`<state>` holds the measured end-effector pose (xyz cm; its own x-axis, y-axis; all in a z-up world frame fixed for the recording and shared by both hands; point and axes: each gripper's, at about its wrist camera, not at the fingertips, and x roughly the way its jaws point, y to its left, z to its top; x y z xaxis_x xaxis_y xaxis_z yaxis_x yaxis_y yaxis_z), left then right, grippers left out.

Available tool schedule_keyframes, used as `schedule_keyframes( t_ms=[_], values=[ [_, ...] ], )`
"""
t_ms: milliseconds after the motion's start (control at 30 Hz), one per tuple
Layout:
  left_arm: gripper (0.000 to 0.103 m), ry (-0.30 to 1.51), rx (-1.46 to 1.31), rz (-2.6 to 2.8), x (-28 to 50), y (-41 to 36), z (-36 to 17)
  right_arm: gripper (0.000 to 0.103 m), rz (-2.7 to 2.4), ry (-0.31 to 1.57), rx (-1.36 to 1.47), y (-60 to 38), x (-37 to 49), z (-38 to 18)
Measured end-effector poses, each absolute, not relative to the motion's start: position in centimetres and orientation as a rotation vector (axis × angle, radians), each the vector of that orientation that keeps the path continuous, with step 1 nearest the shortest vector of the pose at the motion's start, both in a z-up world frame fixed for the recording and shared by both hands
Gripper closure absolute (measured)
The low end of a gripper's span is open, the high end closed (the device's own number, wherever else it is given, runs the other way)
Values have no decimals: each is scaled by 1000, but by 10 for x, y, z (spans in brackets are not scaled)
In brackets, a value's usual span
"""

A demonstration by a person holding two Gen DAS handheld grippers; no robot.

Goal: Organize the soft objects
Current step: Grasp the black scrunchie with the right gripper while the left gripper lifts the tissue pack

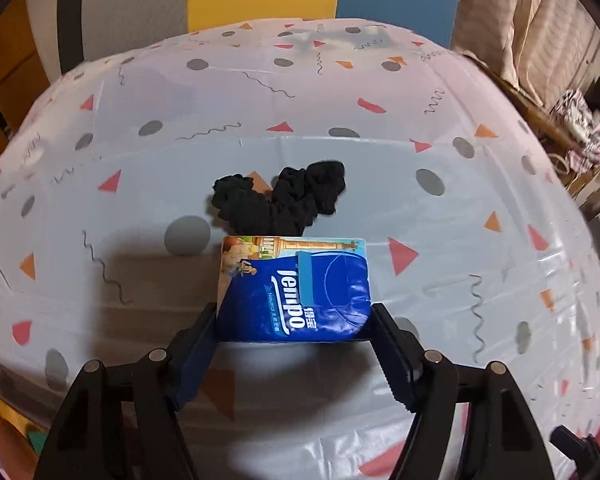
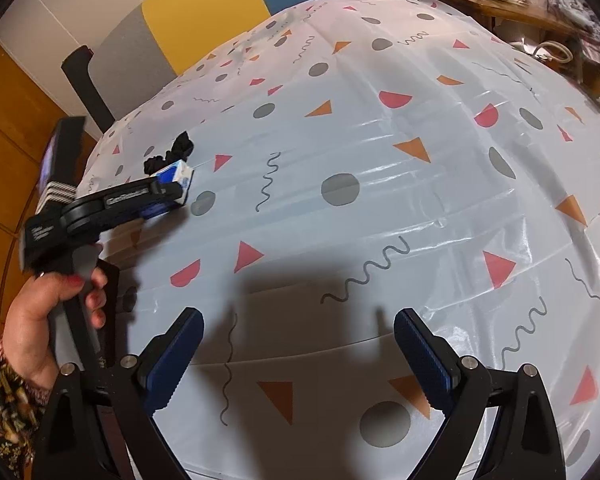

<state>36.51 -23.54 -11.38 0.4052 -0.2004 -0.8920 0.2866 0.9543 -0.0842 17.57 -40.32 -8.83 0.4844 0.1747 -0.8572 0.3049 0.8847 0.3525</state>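
1. You worked over a table under a glossy white plastic cloth [image 1: 340,184] printed with grey dots, pink and orange triangles and squiggles; judging by its bareness, it served as the sorting surface.
2. Your right gripper [image 2: 298,356] hung wide and empty above that cloth, well apart from the task's things, seemingly kept in reserve.
3. Your left gripper [image 1: 294,322] straddled the near end of a blue plastic-wrapped pocket tissue pack [image 1: 294,288], one blue pad at each side; I cannot tell whether the pads pressed it yet.
4. That pack lay flat on the cloth, its far edge touching a crumpled black fabric bundle [image 1: 280,196], probably so the soft things sat together.
5. The wrapper read "Tempo" upside down, with "Neutral" and small Chinese characters beside it.
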Motion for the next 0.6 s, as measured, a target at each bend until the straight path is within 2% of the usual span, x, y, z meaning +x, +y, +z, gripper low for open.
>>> schedule_keyframes(
  t_ms=[333, 600],
  values=[
    [29, 1032, 64, -384, 316, -228, -86, 6, -100, 1092, 511, -408, 176, -98],
    [29, 958, -45, -478, 264, -193, -51, 6, -71, 1049, 480, -401, 177, -100]
  ],
)
